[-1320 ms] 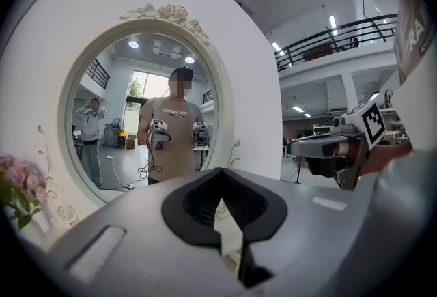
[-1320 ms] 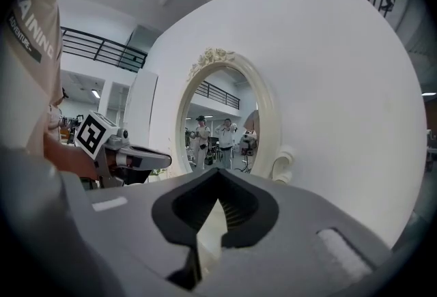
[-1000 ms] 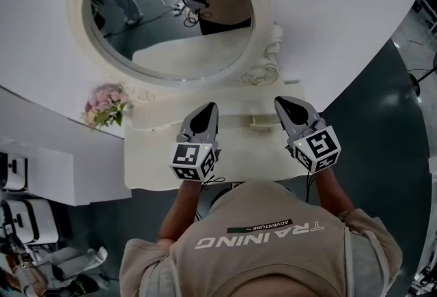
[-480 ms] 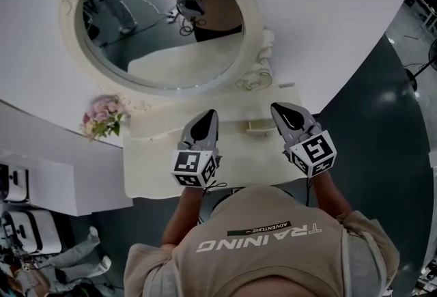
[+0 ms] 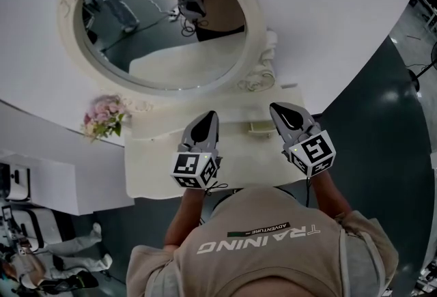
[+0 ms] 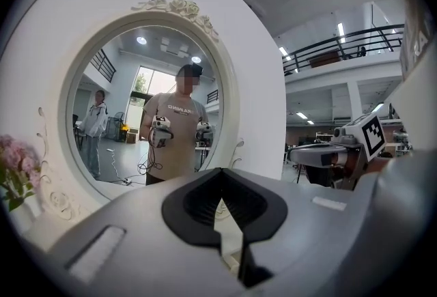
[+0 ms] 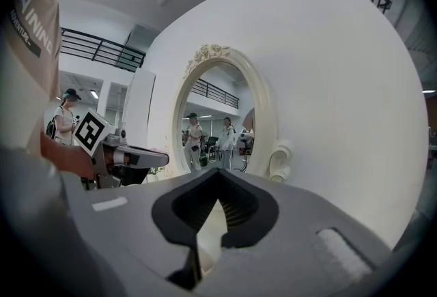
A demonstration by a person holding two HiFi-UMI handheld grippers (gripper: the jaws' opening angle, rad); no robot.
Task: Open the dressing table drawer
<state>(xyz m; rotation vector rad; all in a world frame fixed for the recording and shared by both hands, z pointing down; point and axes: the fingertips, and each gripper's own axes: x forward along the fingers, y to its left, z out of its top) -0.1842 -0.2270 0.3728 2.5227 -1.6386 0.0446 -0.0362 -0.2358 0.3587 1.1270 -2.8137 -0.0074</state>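
**Checker:** Tongs state, quick?

**Me:** Both closed. On my left tongs [image 5: 210,115], grey with black ribbed pads, the jaws are together with nothing between them. My right tongs [image 5: 276,109] are the same build, with the jaws together and also empty. They sit side by side, well apart, and both point toward the mirror.

**Checker:** Where's the task's thing?

**Me:** The cream-white dressing table [image 5: 157,166] has its flat top directly under both tongs, and it runs ahead of them to the wall. I can't make out the drawer in any view. Neither pair of tongs touches the table, as far as I can see.

**Checker:** Anything on the top?

**Me:** A small cream rectangular piece [image 5: 264,127] lies just beside the right tongs, on the side facing the left tongs. It's too small to tell what it is. A bunch of pink flowers with green leaves [image 5: 104,115] sits left of the left tongs, at the table's back corner.

**Checker:** Beyond that?

**Me:** Ahead of and above the tongs is an oval mirror in a carved cream frame [image 5: 164,22], more in front of the left tongs than the right. The glass shows a person in a beige shirt [image 6: 174,132] holding both tongs, and a bystander [image 6: 94,125] off to one side. A curved white wall [image 5: 328,16] stands behind the mirror. A dark grey floor [image 5: 382,138] lies to the right of the right tongs.
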